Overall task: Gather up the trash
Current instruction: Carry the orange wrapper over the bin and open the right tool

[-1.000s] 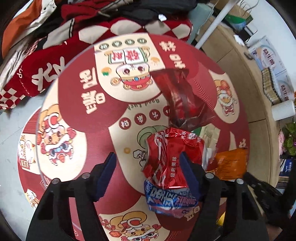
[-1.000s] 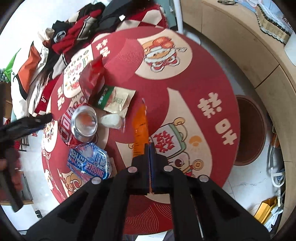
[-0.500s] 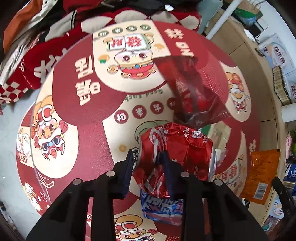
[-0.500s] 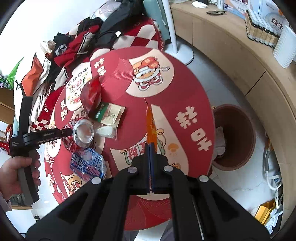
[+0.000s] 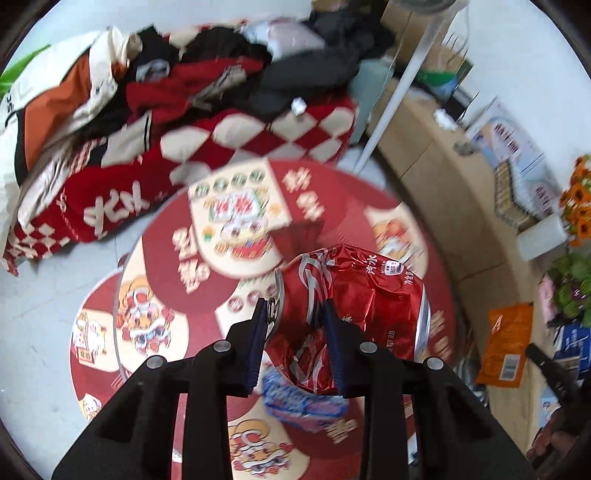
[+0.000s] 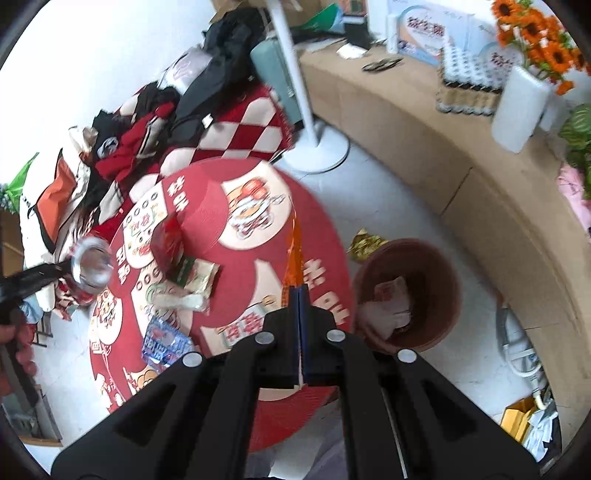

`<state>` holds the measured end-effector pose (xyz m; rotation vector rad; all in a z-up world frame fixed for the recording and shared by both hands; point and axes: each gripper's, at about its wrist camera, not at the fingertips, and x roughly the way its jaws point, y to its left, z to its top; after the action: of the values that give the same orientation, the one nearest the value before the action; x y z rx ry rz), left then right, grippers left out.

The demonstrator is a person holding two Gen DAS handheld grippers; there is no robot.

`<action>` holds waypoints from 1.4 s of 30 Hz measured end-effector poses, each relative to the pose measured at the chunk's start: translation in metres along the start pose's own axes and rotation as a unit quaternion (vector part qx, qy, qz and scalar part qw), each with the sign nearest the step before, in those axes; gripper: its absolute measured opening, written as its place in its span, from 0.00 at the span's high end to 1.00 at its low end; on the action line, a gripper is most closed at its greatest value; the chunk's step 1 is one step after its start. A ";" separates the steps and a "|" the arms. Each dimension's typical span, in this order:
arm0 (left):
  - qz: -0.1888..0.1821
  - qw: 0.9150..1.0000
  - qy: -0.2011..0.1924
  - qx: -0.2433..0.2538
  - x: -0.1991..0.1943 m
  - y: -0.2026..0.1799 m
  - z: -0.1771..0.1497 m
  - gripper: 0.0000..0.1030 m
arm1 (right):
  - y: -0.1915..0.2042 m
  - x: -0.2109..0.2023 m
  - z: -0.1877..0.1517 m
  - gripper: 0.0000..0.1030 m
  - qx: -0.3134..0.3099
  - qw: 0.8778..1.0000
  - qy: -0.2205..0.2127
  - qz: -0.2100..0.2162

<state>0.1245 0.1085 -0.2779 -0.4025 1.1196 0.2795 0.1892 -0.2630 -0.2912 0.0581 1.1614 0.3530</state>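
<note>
A round red desk (image 6: 207,206) with cartoon prints stands on a pale floor (image 6: 388,195). Behind it a heap of clothes (image 5: 207,74) lies on a red-and-cream checked blanket (image 5: 258,133). A white fan stand (image 6: 314,147) rises beside a curved tan counter (image 6: 424,122), which carries boxes (image 6: 428,29), a bottle pack (image 6: 469,88), a white vase (image 6: 517,110) and orange flowers (image 6: 539,40).

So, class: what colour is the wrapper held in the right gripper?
Orange; the wrapper shows best in the left wrist view.
</note>
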 end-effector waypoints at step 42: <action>-0.120 0.972 -0.092 0.181 -0.114 -0.245 0.042 0.71 | -0.138 -0.074 0.058 0.95 0.046 0.995 -0.050 -0.078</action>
<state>0.2130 -0.0935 -0.1158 -0.1784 0.9056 -0.1007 0.2495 -0.4079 -0.2330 0.0648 1.0749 0.1568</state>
